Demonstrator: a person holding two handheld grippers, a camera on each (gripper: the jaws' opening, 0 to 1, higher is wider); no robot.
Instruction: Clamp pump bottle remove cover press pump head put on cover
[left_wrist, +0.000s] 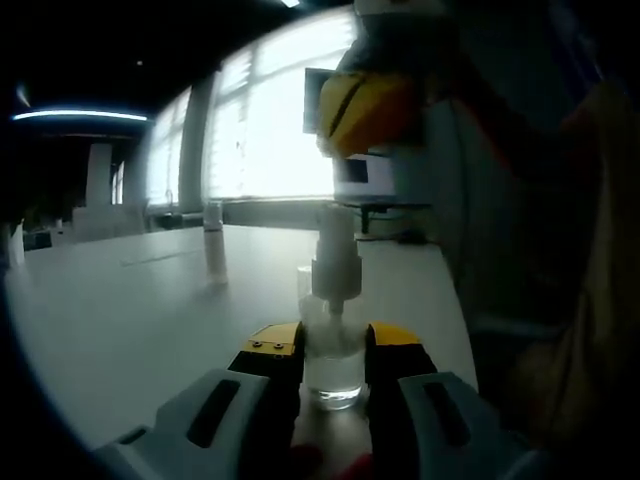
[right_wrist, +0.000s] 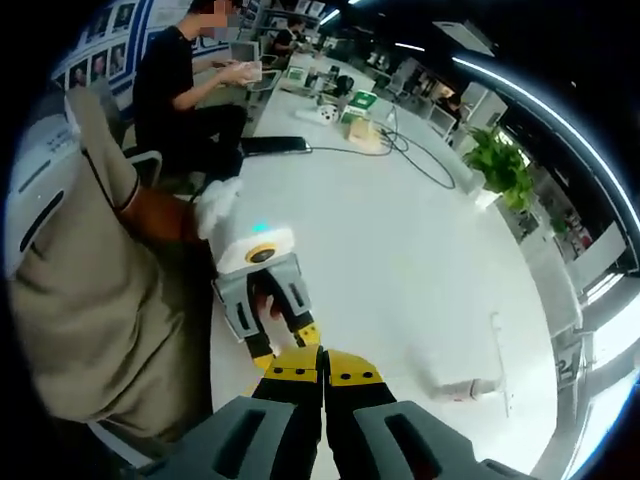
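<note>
A clear pump bottle (left_wrist: 333, 372) with a white pump head (left_wrist: 335, 262) stands on the white table (left_wrist: 130, 310). My left gripper (left_wrist: 333, 340) is shut on its lower body, one yellow-tipped jaw on each side. My right gripper (left_wrist: 365, 105) hangs above the pump head with a gap between them. In the right gripper view its own jaws (right_wrist: 322, 375) are pressed together with nothing between them, pointing down over my left gripper (right_wrist: 285, 345) and hiding the bottle. A slim clear cover (left_wrist: 213, 245) stands on the table beyond the bottle, seen from above as a pale shape (right_wrist: 468, 385).
A person's beige sleeve (right_wrist: 70, 270) and gloved hand (right_wrist: 218, 205) hold the left gripper at the table's edge. Another person in black (right_wrist: 185, 90) sits at the far end. Cables (right_wrist: 400, 145), boxes (right_wrist: 358, 105) and a plant (right_wrist: 500, 160) are far off.
</note>
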